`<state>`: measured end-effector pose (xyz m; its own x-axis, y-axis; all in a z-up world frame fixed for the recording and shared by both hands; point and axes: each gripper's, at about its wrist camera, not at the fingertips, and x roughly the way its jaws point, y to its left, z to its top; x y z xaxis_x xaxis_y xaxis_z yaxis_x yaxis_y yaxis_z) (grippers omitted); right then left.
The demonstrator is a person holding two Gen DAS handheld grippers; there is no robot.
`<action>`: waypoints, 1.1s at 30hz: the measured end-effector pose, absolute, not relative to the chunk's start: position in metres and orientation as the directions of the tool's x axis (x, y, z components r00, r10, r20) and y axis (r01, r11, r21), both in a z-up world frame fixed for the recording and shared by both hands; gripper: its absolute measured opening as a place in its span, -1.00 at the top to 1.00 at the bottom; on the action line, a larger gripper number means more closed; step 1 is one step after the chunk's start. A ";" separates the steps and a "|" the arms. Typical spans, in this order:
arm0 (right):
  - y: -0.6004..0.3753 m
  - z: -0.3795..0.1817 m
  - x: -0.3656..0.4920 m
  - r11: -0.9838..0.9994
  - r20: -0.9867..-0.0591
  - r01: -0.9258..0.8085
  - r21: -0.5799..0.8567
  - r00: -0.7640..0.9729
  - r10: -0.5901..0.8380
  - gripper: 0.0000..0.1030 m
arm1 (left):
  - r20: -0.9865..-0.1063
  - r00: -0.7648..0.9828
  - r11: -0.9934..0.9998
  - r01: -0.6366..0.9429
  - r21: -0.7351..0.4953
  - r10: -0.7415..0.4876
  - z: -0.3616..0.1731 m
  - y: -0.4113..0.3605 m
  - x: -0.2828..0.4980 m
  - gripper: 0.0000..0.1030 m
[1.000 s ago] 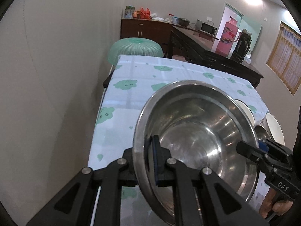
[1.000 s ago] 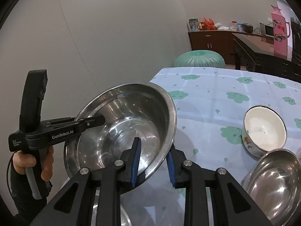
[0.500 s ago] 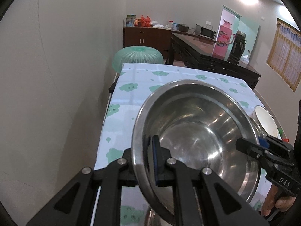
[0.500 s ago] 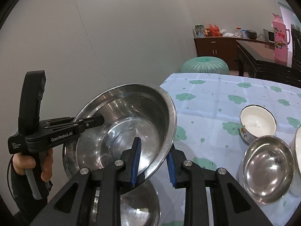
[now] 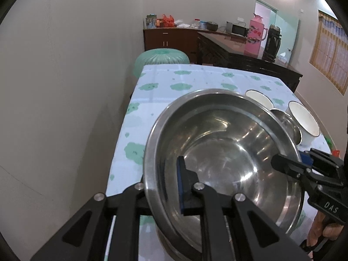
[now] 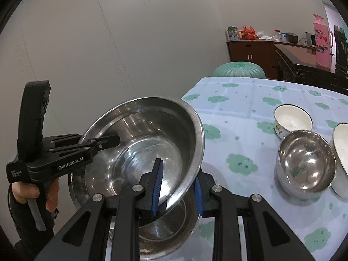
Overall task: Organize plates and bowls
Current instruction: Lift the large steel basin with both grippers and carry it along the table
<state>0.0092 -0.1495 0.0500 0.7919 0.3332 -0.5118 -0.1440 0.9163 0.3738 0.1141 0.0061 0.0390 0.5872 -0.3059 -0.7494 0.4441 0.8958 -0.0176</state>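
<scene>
A large steel bowl (image 5: 224, 158) (image 6: 148, 148) hangs tilted in the air, held by both grippers on opposite sides of its rim. My left gripper (image 5: 161, 191) (image 6: 102, 142) is shut on the rim's left side, one blue pad inside the bowl. My right gripper (image 6: 177, 184) (image 5: 304, 167) is shut on the opposite side of the rim, which sits between its blue pads. Right below the held bowl, a second large steel bowl (image 6: 169, 228) (image 5: 174, 245) rests on the near left corner of the table (image 6: 239, 113), mostly hidden.
On the cloud-print tablecloth to the right stand a small steel bowl (image 6: 304, 165), a white enamel bowl (image 6: 292, 119) and another white bowl (image 6: 341, 152). A wall (image 5: 65, 87) runs along the table's left edge. A green stool (image 5: 161, 58) and a dark sideboard (image 5: 239, 56) stand beyond.
Both grippers have carried the big steel bowl back toward the table's near left corner, over the second steel bowl. Their hold on the rim is the same.
</scene>
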 end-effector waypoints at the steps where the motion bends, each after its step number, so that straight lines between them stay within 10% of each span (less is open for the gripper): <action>1: -0.149 0.049 0.007 0.915 -0.514 -0.145 0.376 0.790 0.336 0.45 | -0.753 0.582 0.896 0.443 -0.022 -0.306 0.036 0.007 0.112 0.82; 33: -0.133 0.021 -0.024 0.924 -0.593 -0.146 0.352 0.729 0.341 0.45 | -0.817 0.518 0.901 0.434 -0.005 -0.254 -0.008 0.012 0.075 0.82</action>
<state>-0.0241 -0.1333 0.0205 0.7294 0.3413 -0.5929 -0.1461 0.9244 0.3524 0.0747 0.0117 -0.0078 0.5179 -0.2537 -0.8170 0.4340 0.9009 -0.0047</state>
